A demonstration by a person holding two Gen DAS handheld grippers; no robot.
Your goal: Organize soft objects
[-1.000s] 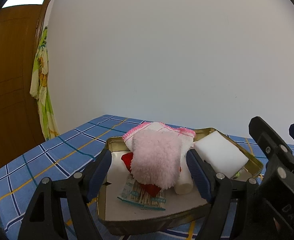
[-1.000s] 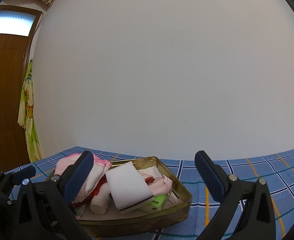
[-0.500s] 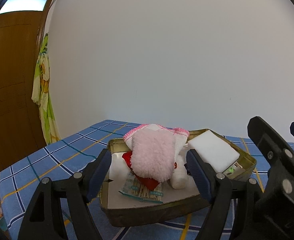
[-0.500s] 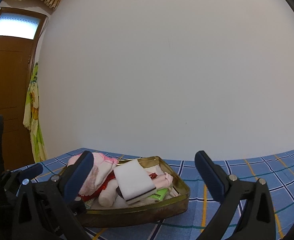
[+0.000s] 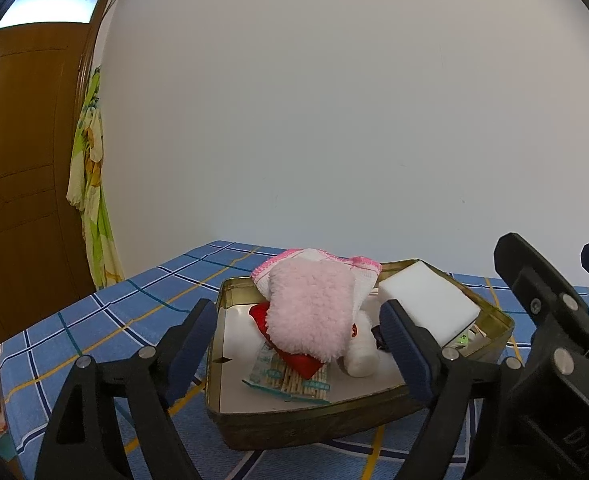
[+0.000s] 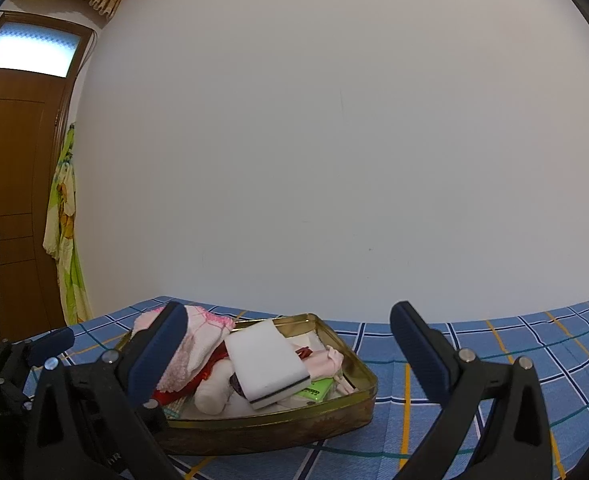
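My left gripper [image 5: 298, 340] and right gripper [image 6: 290, 344] both gape wide and hold nothing. The soft things lie heaped in the tin [image 5: 294, 420] on the checked cloth [image 5: 94, 320]. I should come down square over the pink fleece [image 5: 310, 312], topmost, and pinch gently so nothing beneath drags.

Both wrist cameras look low and level across the checked cloth [image 5: 94, 320], sharing the nearby tin tray [image 5: 294, 420] [image 6: 278, 428].
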